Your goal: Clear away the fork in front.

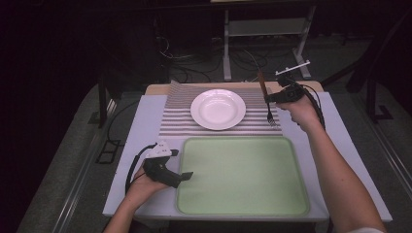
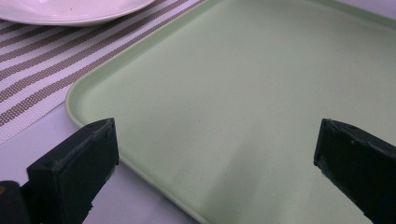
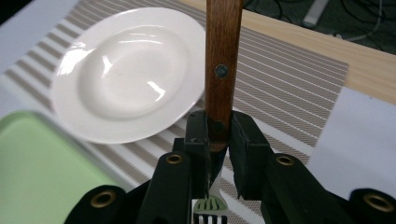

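Observation:
A fork (image 1: pixel 266 99) with a brown wooden handle (image 3: pixel 222 60) hangs in the air right of the white plate (image 1: pixel 218 108), tines down over the striped placemat (image 1: pixel 180 114). My right gripper (image 1: pixel 273 97) is shut on the fork (image 3: pixel 212 203) where the handle meets the metal, and the handle sticks up and away from the jaws. The white plate (image 3: pixel 122 74) lies below and to the left in the right gripper view. My left gripper (image 1: pixel 185 177) rests open at the near left corner of the green tray (image 1: pixel 243 174), its jaws wide apart over the tray (image 2: pixel 243 93) with nothing between them.
The striped placemat (image 3: pixel 289 74) sits at the table's far side, with a wooden table edge (image 3: pixel 327 46) behind it. A white plate rim (image 2: pixel 70 14) shows at the top left of the left gripper view. Cables and a metal stand (image 1: pixel 265 29) lie on the floor beyond the table.

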